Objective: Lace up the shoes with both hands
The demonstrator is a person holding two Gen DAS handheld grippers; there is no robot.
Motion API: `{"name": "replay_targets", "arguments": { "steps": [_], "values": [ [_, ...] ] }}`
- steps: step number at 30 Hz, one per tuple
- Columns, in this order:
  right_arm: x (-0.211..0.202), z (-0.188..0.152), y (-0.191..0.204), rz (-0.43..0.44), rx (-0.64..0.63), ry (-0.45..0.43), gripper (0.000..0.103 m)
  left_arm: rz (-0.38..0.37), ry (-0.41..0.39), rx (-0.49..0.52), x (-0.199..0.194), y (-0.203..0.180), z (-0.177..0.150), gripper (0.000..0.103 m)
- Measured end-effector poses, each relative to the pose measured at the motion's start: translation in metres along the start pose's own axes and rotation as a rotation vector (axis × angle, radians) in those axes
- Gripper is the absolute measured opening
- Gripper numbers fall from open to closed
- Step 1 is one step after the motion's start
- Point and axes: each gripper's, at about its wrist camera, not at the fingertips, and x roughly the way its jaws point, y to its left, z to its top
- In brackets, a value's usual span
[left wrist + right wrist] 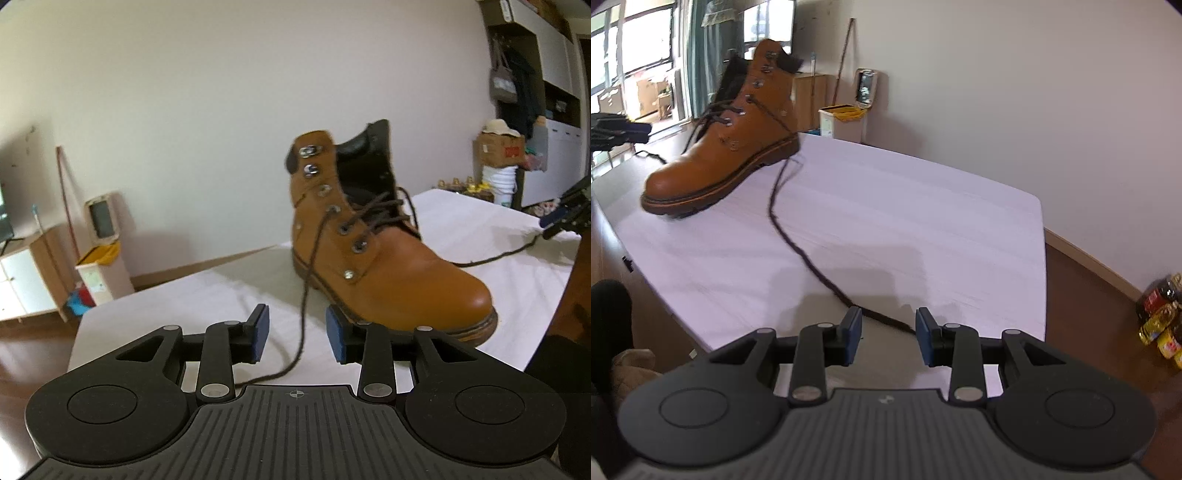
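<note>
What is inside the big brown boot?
The boot stands open at the top, showing a dark lining and black tongue behind the brown laces. Deeper down it is too dark to see whether anything is inside; the leather sides hide the rest.

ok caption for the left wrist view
Open left tongs straddle a loose lace beside the tan boot on the white table.

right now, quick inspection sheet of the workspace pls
surface: white table, bare apart from the job's things
job's things: tan boot upright, laced only through its lower eyelets; both ends of the brown lace trail loose
clutter: nothing seen on the table
grippers: left gripper and right gripper both have open jaws with a lace end running between them
cables: nothing seen
surroundings: lidded bin by the wall, bottles on the floor
</note>
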Motion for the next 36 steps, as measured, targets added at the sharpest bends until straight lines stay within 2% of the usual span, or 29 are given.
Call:
{"name": "replay_targets", "arguments": {
  "steps": [6, 9, 11, 12, 16, 21, 23, 24, 25, 26, 35, 36],
  "values": [
    [0.008, -0.009, -0.019, 0.012, 0.035, 0.011, 0.038, -0.017, -0.003, 0.014, 0.004, -0.011, 0.007, 0.042],
    [0.008, -0.009, -0.025, 0.047, 0.083, 0.004, 0.035, -0.026, -0.005, 0.018, 0.005, -0.016, 0.009, 0.043],
    [0.005, -0.006, -0.019, 0.077, 0.093, 0.019, 0.004, -0.033, -0.003, 0.025, 0.007, -0.020, 0.009, 0.043],
    [0.003, -0.005, -0.015, 0.087, 0.099, 0.020, 0.001, -0.035, -0.005, 0.026, 0.007, -0.022, 0.009, 0.044],
    [-0.006, -0.002, 0.001, 0.118, 0.123, 0.012, 0.001, -0.065, -0.032, 0.038, 0.005, -0.034, 0.013, 0.044],
    [-0.018, 0.009, 0.018, 0.124, 0.113, 0.001, 0.001, -0.161, -0.077, 0.108, 0.001, -0.062, 0.024, 0.045],
    [-0.019, 0.013, 0.016, 0.077, 0.095, 0.002, 0.006, -0.185, -0.084, 0.132, 0.001, -0.071, 0.027, 0.046],
    [-0.019, 0.013, 0.014, 0.053, 0.091, -0.001, 0.016, -0.196, -0.087, 0.140, 0.002, -0.075, 0.027, 0.046],
    [-0.018, 0.013, 0.010, 0.007, 0.089, -0.003, 0.021, -0.215, -0.091, 0.147, 0.003, -0.081, 0.027, 0.047],
    [-0.015, 0.012, 0.005, -0.013, 0.095, 0.000, 0.021, -0.231, -0.095, 0.152, 0.004, -0.086, 0.028, 0.047],
    [0.003, 0.001, -0.005, -0.013, 0.154, 0.047, 0.019, -0.269, -0.101, 0.150, 0.010, -0.104, 0.028, 0.049],
    [0.003, 0.001, -0.005, -0.016, 0.163, 0.042, 0.012, -0.270, -0.103, 0.150, 0.011, -0.105, 0.029, 0.049]
  ]
}}
